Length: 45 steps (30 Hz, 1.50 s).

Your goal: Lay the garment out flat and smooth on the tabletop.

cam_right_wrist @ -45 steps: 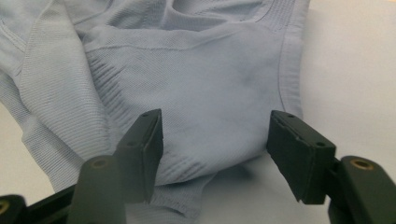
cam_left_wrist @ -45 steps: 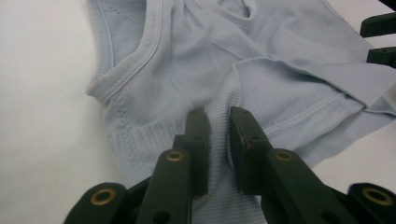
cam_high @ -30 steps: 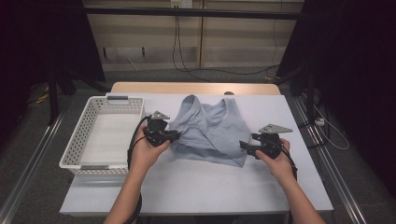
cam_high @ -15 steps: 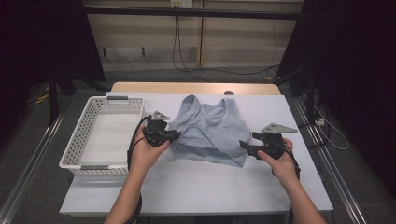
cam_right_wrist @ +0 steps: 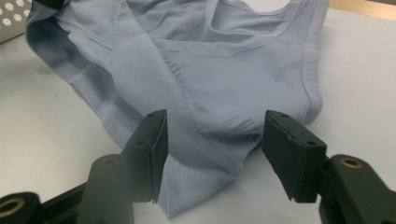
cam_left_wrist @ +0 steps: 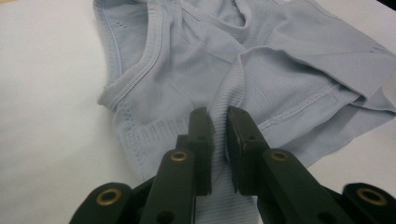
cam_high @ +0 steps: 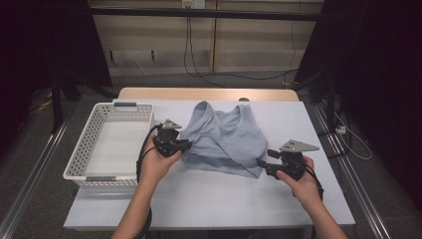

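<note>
A white table [cam_high: 209, 199] was seen beneath a dark-curtained room, with a white perforated basket [cam_high: 89, 144] beside the left gripper [cam_high: 185, 145]. A pale blue ribbed tank top [cam_high: 226, 137], partly folded, was spread between the two grippers. Its side edge was pinched by the left gripper's nearly closed jaws. The right gripper [cam_high: 261, 163] was held with jaws spread wide around the garment's lower corner.

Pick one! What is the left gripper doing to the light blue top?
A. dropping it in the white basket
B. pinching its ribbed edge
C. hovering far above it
B: in the left gripper view the left gripper has its jaws closed on a fold of the light blue top.
</note>
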Motion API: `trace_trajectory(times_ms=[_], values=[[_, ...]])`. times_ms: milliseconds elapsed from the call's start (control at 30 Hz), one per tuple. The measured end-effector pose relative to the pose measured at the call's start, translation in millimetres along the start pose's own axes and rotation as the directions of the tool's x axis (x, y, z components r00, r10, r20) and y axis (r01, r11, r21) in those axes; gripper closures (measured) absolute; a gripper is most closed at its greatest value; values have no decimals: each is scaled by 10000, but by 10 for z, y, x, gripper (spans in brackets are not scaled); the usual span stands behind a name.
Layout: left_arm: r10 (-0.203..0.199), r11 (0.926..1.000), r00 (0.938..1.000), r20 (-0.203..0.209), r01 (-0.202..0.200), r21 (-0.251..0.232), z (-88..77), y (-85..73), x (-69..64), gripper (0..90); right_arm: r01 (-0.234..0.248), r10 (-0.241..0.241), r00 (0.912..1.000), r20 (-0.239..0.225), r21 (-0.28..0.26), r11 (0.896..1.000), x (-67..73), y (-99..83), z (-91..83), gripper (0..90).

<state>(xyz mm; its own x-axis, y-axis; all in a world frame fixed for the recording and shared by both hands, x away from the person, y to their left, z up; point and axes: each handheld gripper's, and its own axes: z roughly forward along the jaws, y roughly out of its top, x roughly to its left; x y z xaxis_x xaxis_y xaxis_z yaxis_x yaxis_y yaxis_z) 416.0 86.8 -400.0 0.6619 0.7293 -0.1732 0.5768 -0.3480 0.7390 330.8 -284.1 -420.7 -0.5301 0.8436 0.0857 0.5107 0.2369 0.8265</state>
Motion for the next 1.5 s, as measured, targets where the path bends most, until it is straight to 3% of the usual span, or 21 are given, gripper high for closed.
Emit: trace_trajectory(times_ms=[333, 433, 600, 733, 867, 1033, 1267, 1500], values=[[-48, 9999, 10000, -2, 48, -92, -3, -18, 14, 810, 295, -295, 9987, -422, -7, 9996, 117, -29, -44, 598], [-18, 10000, 10000, 18, 18, -94, -8, -13, 11, 809, 382, -360, 9973, -647, 326, 9987, 158, -68, 29, 655], [-9, 9999, 10000, 74, 10, -156, -24, -3, 2, 809, 669, -612, 9942, -887, 632, 9958, 218, -95, 110, 681], [21, 9999, 10000, 53, -20, -145, -20, -1, -5, 809, 618, -529, 9940, -959, 929, 9938, 215, -115, 218, 689], [87, 9997, 10000, -37, -88, -206, -27, 1, -11, 805, 698, -615, 9947, -822, 1022, 9923, 215, -122, 318, 663], [15, 9996, 9998, 201, -9, -299, -33, 1, -8, 806, 678, -626, 9965, -552, 971, 9930, 194, -82, 421, 656], [162, 9991, 9995, 256, -152, -394, -65, -1, -28, 800, 390, -380, 9992, -131, 875, 9954, 115, -55, 532, 641], [218, 9994, 9995, 211, -212, -283, -54, -44, -39, 801, 1073, -1094, 9940, 81, 1387, 9845, 184, -70, 628, 608]])
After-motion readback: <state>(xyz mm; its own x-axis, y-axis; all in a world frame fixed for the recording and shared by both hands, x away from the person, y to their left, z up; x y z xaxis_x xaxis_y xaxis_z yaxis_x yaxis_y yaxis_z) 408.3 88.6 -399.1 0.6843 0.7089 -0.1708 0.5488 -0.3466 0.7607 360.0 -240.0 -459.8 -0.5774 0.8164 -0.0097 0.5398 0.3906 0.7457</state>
